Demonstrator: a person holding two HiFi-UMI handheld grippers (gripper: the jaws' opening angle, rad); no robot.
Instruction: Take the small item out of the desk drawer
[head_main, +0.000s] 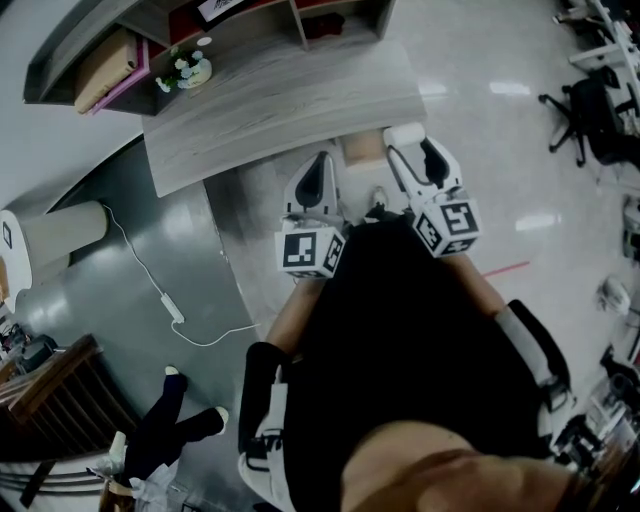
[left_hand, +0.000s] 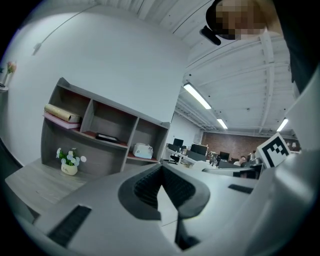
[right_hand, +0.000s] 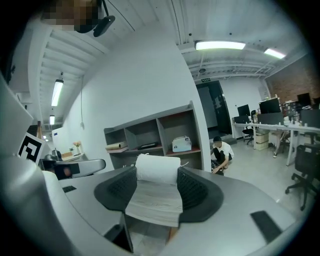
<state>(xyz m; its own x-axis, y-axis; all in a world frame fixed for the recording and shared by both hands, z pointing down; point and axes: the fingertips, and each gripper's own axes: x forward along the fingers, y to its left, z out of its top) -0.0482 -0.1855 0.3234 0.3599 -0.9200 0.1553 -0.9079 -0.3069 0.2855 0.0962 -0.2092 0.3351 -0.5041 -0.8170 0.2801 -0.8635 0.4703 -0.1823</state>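
The right gripper (head_main: 408, 148) is clenching its fingers (right_hand: 193, 188) on a small white cloth-like roll (right_hand: 157, 169). It is holding the roll crosswise between the fingertips, just above the front edge of the pale grey wood-grain bench (head_main: 270, 110). In the head view the roll (head_main: 403, 133) is showing at the very tip of that gripper, clear of the bench top.

The left gripper (head_main: 322, 160) is hanging just beside the right one at the same bench edge. Its dark ribbed fingers (left_hand: 145, 187) are closed tip to tip, with nothing between them.

A small pot of white flowers (head_main: 185, 70) is standing on the far side of the bench, in front of a grey open shelf unit (left_hand: 107, 127). A white cable (head_main: 165, 295) is lying across the dark floor to the left.
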